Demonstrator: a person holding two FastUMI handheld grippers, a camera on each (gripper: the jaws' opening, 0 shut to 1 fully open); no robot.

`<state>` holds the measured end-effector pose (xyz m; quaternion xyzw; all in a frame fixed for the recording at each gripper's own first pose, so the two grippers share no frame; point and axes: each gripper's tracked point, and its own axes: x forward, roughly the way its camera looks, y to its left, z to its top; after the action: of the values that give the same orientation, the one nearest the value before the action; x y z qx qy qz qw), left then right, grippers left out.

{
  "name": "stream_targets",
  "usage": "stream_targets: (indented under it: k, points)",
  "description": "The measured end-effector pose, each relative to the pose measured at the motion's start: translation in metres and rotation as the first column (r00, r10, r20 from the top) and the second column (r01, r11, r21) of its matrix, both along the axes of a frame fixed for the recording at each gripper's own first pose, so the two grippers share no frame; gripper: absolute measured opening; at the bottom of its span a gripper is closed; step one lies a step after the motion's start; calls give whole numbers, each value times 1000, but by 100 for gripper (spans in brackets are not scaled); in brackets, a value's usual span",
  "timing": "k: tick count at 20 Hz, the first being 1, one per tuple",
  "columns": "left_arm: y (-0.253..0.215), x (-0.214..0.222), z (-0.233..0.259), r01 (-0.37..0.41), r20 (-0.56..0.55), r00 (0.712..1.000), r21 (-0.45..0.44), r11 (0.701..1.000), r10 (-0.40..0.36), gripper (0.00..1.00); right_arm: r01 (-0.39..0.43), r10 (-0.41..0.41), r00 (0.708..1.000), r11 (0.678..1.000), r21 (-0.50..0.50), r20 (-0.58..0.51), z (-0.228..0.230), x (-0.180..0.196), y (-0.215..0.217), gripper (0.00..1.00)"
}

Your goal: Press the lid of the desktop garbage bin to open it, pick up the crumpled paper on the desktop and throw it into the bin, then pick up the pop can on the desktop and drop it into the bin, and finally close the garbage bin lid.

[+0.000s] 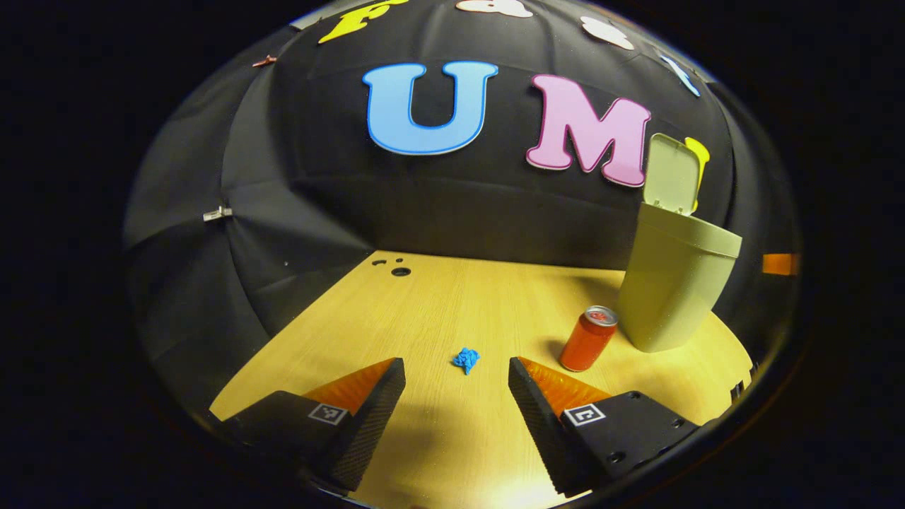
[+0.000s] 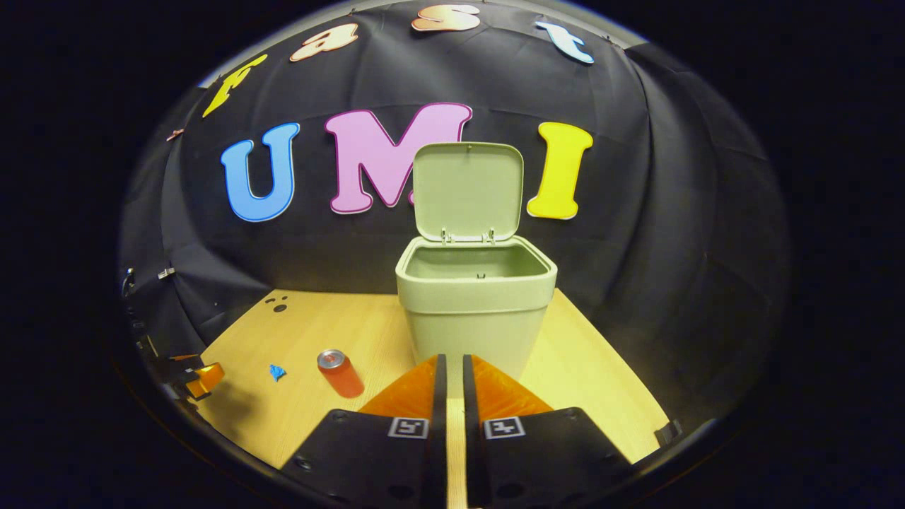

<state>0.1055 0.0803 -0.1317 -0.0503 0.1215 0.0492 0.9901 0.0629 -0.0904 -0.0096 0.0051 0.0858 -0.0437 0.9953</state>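
Note:
The pale green bin (image 2: 472,311) stands on the wooden table with its lid (image 2: 468,191) swung up and its inside bare; in the left gripper view the bin (image 1: 675,283) is at the right. A small blue crumpled paper (image 1: 466,360) lies on the table just ahead of my left gripper (image 1: 457,368), which is open with nothing between its fingers. The orange pop can (image 1: 588,339) stands upright between the paper and the bin. My right gripper (image 2: 450,362) is shut on nothing, close in front of the bin. In the right gripper view the can (image 2: 340,372), the paper (image 2: 276,372) and the left gripper (image 2: 194,378) lie at the left.
The wooden table (image 1: 452,311) has small dark holes (image 1: 400,271) near its far left corner. Black cloth walls close in behind and on both sides of the table.

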Motion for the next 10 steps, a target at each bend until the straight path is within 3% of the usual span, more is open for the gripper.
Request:
stream_targets:
  k: [1, 3, 4, 5, 7, 10]
  points:
    - [2, 8, -5, -1, -9, 1000, -4, 1000, 1, 95, 1, -1, 1000, 1000, 4, -14, -6, -5, 1, 27]
    - [6, 22, -17, 3, -31, 1000, -3, 1000, -3, 95, 10, -10, 999, 1000, 4, -43, -18, -13, 0, 65]
    - [9, 31, -22, 3, -41, 999, -2, 1000, -3, 95, 17, -17, 998, 1000, 1, -61, -25, -15, -1, 75]
    - [9, 41, -27, 8, -49, 999, -3, 1000, -8, 95, 23, -24, 997, 1000, -3, -75, -31, -22, -2, 90]
    - [9, 55, -36, 20, -67, 998, -6, 1000, -20, 95, 41, -42, 994, 999, -8, -102, -41, -34, -5, 100]
    - [9, 73, -54, 30, -95, 995, -5, 1000, -31, 95, 58, -58, 987, 998, -4, -147, -56, -46, -7, 100]
